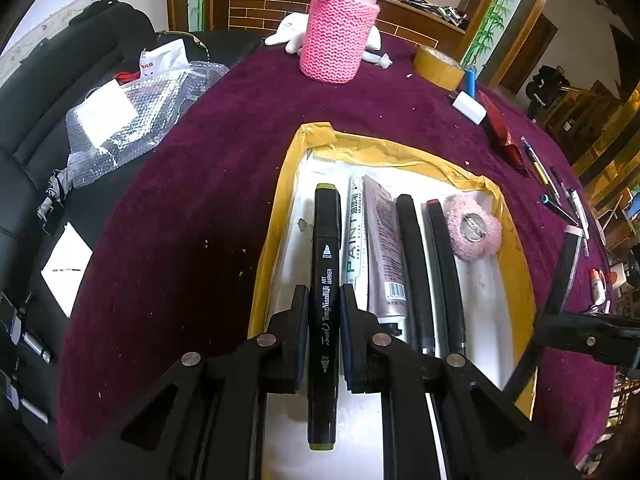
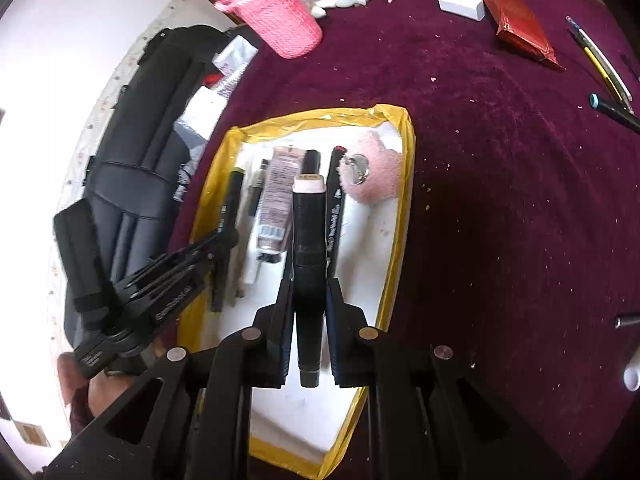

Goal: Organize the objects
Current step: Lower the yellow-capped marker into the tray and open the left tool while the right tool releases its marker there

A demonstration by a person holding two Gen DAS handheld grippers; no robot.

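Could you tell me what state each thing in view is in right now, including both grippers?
left gripper: shut on the olive-capped marker, above the tray.
right gripper: shut on the white-capped marker.
tray: open, yellow-taped rim, holding markers, a tube and a fuzzy pink item.
tube: lying flat in the tray.
tape roll: lying flat on the cloth.
pink knitted sleeve: upright.

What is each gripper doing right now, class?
Left gripper: shut on the olive-capped art marker.
Right gripper: shut on the white-capped marker.
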